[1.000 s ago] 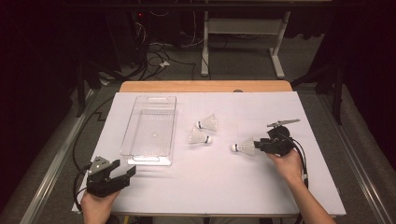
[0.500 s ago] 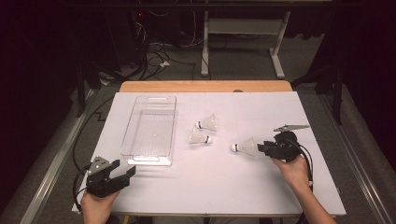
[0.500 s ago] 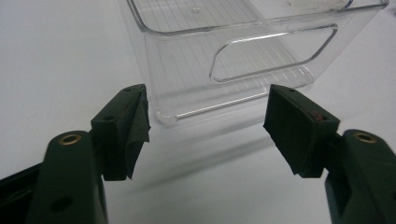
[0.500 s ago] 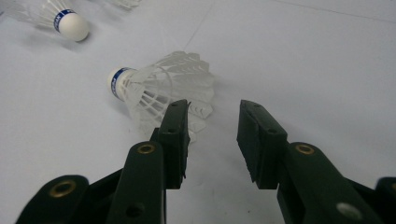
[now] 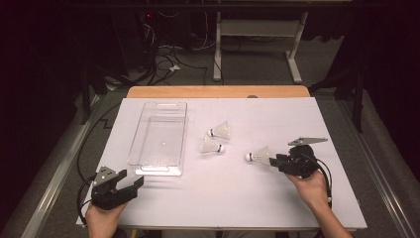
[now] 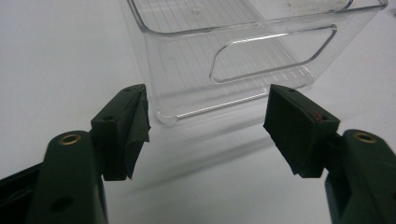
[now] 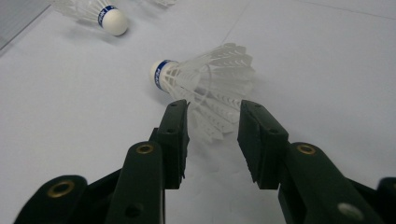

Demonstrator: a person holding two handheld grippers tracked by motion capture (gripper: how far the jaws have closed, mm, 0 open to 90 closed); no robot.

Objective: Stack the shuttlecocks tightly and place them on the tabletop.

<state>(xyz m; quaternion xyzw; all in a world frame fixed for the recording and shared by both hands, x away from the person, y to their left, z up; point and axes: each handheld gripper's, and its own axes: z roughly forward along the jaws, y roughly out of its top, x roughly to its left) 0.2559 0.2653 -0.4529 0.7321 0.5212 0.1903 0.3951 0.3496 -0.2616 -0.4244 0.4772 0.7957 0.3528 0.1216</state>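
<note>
Shuttlecock (image 7: 205, 84) was found lying on the tabletop (image 5: 237, 198), cork pointed away from right claw (image 7: 212, 140), skirt edge between its half-spread jaws, ungripped. Left claw (image 6: 205, 126) was held spread, well apart.

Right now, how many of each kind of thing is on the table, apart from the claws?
Shuttlecocks: 3, one by the right claw, two mid-table
Clear plastic bin: 1
Total: 4
</note>
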